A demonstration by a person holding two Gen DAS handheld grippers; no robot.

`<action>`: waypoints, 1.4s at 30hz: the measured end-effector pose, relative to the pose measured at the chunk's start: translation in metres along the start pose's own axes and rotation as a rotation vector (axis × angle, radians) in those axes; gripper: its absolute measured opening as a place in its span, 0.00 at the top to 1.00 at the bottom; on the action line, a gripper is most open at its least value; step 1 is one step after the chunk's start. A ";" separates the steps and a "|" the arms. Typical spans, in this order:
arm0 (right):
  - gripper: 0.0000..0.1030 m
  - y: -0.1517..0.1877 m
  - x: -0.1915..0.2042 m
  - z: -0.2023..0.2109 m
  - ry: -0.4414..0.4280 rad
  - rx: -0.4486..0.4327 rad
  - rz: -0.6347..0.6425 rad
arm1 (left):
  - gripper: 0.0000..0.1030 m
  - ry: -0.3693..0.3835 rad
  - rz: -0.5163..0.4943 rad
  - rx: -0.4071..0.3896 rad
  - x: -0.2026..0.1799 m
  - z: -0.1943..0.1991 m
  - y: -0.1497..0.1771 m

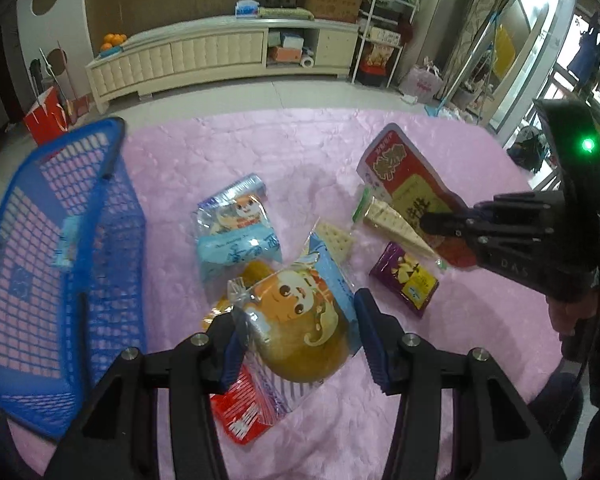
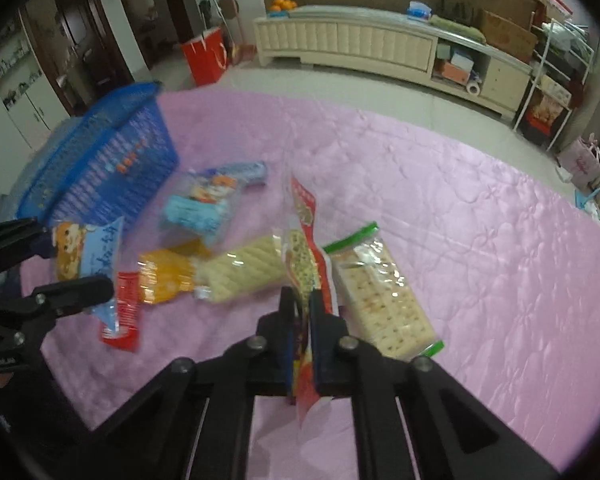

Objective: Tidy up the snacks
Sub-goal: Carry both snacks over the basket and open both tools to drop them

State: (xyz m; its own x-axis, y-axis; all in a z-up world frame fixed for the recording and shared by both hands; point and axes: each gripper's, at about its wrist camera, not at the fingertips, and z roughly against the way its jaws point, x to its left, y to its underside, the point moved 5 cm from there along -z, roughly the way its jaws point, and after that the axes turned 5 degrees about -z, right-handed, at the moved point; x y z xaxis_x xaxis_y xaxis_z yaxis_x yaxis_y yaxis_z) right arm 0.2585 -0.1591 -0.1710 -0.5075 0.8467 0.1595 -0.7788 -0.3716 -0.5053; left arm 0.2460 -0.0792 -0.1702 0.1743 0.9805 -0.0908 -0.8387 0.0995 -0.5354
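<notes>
Pink quilted cloth (image 1: 300,152) under everything, left gripper (image 1: 296,344) clamped on a cartoon bread bag (image 1: 300,320) beside the blue basket (image 1: 60,260), right gripper (image 2: 303,312) pinched tight on a red snack pouch (image 2: 306,248) over the crackers (image 2: 380,296).

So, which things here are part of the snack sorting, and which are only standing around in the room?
Part of the job:
- blue basket
- bread packet in the left gripper
- red packet in the right gripper
- cracker pack
- purple packet
- light blue packet

Only around:
- cream cabinet
- oranges
- red bag
- white rack
</notes>
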 end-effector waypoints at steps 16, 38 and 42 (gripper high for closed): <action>0.91 -0.029 0.113 0.066 -0.033 -0.131 0.056 | 0.54 -0.093 0.006 -0.141 0.055 0.117 0.016; 0.91 -0.084 0.229 0.016 -0.080 -0.111 0.245 | 0.54 -0.164 0.096 -0.128 0.181 0.147 0.032; 0.91 -0.094 0.235 0.006 -0.072 -0.102 0.266 | 0.54 -0.169 0.116 -0.127 0.197 0.144 0.027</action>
State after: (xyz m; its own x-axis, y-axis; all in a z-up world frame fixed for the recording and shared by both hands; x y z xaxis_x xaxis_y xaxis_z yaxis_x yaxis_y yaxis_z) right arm 0.2103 0.0729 -0.0808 -0.7168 0.6940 0.0675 -0.5754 -0.5340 -0.6195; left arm 0.1831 0.1412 -0.0819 -0.0167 0.9996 -0.0218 -0.7746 -0.0267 -0.6319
